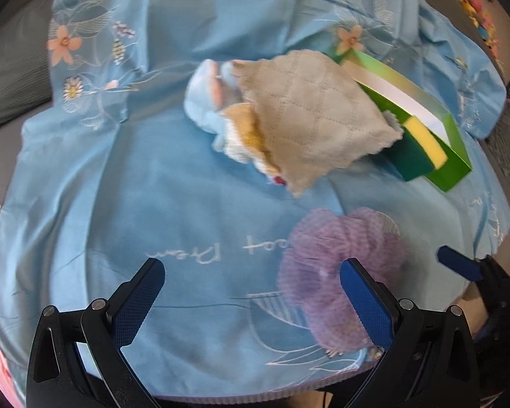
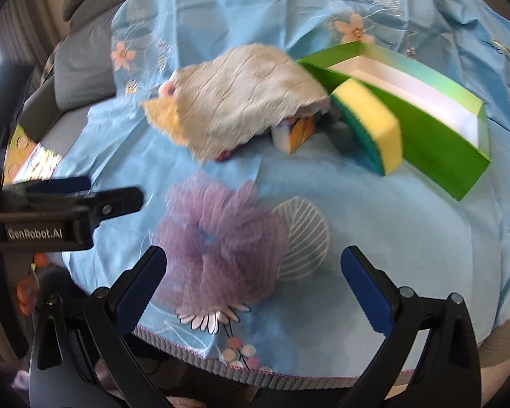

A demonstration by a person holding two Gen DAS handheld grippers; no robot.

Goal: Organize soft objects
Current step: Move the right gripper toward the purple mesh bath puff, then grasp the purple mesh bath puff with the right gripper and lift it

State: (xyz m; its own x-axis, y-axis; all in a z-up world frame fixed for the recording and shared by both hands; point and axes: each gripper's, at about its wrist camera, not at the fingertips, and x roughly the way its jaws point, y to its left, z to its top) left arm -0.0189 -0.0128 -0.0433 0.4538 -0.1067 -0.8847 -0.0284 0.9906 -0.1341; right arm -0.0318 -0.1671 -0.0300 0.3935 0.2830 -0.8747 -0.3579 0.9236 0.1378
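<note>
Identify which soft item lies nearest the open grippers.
The purple mesh pouf, alone in front; the grey cloth and sponge lie farther back by the green box.

Black hand-held gripper (image 2: 253, 280) frames; blue ribbed pads (image 2: 365, 292); silver screws; "GenRobot.AI" lettering

one loofah (image 2: 217, 234), one sponge (image 2: 370, 129), one box (image 2: 431, 142), one cloth (image 2: 241, 98).

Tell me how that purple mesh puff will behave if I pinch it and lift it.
The purple mesh puff looks like gathered netting, so it will probably squash between the fingers and spring back. It seems airy, likely very light. Loose ruffles could snag, and a shallow pinch might catch only an outer fold.
</note>
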